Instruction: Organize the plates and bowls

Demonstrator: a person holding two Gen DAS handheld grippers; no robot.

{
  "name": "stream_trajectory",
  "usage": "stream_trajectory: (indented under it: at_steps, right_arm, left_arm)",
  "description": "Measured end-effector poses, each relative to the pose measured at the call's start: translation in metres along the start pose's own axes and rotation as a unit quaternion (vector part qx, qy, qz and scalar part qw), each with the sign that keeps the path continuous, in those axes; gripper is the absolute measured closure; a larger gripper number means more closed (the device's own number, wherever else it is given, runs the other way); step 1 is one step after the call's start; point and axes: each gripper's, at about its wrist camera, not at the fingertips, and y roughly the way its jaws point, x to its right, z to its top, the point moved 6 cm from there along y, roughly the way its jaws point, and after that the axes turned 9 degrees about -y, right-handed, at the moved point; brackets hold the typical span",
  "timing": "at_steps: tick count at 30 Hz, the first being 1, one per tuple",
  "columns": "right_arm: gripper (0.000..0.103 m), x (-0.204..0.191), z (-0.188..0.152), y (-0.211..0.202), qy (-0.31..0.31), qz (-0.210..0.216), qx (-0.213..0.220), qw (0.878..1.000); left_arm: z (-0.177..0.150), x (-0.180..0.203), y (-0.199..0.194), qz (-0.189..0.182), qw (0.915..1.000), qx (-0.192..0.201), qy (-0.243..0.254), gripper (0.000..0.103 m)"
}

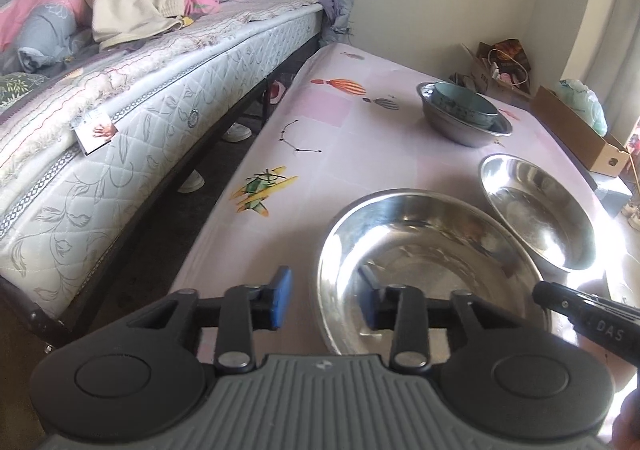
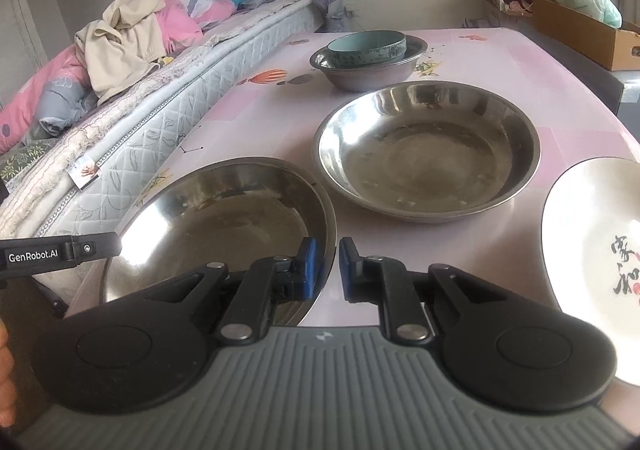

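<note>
Near steel basin (image 2: 216, 226) sits near-left on the worktop (image 2: 500, 62), rim straddled by both tools. Right hand-held gripper (image 2: 327, 266) clamped on its right rim; left hand-held gripper (image 1: 326, 300) apart around the left rim, not pressing. 2nd steel basin (image 2: 428, 150) lies just beyond.

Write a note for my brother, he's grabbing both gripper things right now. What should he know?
Left gripper: open, fingers astride the near steel dish's rim, not pressing.
Right gripper: shut on that dish's other side.
Things: second steel dish behind it, white plate at right, teal bowl nested in a steel bowl farther back.
Done: one bowl nested.
Left: stack the dishes and plate.
</note>
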Motion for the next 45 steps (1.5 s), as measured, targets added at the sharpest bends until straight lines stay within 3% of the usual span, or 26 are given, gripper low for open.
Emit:
stream_trajectory:
  at_steps: [6, 9, 18, 26, 45]
  right_arm:
    - [0.085, 0.011, -0.001, 0.01, 0.032, 0.011, -0.013, 0.999]
    - [0.085, 0.012, -0.001, 0.017, 0.043, 0.022, -0.019, 0.999]
    - [0.087, 0.005, 0.001, 0.034, 0.031, 0.027, -0.022, 0.999]
    - [0.093, 0.003, 0.001, 0.036, 0.013, 0.016, -0.018, 1.0]
    - [0.093, -0.007, 0.007, 0.011, -0.006, 0.013, 0.007, 1.0]
  left_arm:
    - [0.0, -0.01, 0.025, -0.004, 0.9985, -0.044, -0.032, 0.064]
    - [-0.003, -0.011, 0.033, -0.006, 0.9976, -0.057, -0.039, 0.076]
    - [-0.004, -0.007, 0.037, -0.007, 0.9981, -0.051, -0.033, 0.088]
    - [-0.006, -0.005, 0.033, -0.001, 0.9987, -0.043, -0.029, 0.088]
    - [-0.002, -0.006, 0.005, -0.006, 0.9994, -0.015, -0.031, 0.089]
